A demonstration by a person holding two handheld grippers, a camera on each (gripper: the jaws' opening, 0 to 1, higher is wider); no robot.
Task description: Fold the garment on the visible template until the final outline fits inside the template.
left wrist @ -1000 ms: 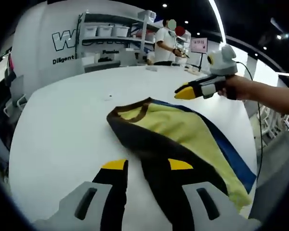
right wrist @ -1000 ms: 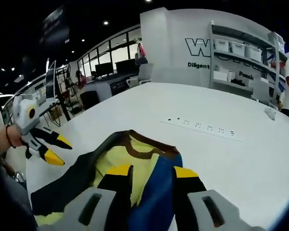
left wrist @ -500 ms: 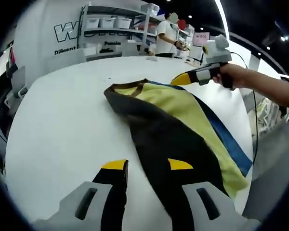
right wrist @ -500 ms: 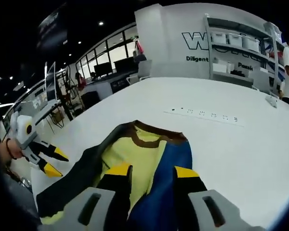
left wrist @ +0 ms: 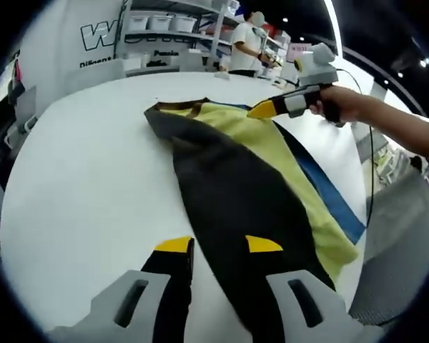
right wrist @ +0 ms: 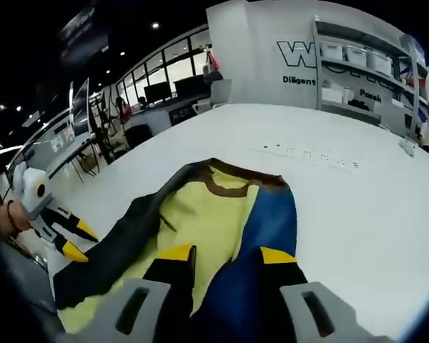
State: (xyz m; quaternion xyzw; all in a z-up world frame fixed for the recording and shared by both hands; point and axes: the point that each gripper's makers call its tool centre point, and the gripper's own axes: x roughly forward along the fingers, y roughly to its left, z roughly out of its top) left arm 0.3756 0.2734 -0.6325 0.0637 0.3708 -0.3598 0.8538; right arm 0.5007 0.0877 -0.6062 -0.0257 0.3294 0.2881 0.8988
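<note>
Shirt (left wrist: 250,179) lies flat on white table (left wrist: 79,164), centre of left gripper view; collar upper centre, black sleeve running toward bottom. My left gripper (left wrist: 218,245) spread, empty, over black sleeve. My right gripper (right wrist: 227,254) spread, empty, above blue side. No template outline that I can make out. I judge step: pre-grasp. Next: lower, pinch sleeve edges, fold inward.

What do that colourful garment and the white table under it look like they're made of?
The garment looks like soft, matte knit or woven cloth in yellow, black and blue panels with a brown collar: it lies limp with gentle creases and shows no shine. The exact fibre can't be told. The table appears to be a hard, smooth white surface, perhaps laminate or painted board: it is flat, even and faintly reflective.
</note>
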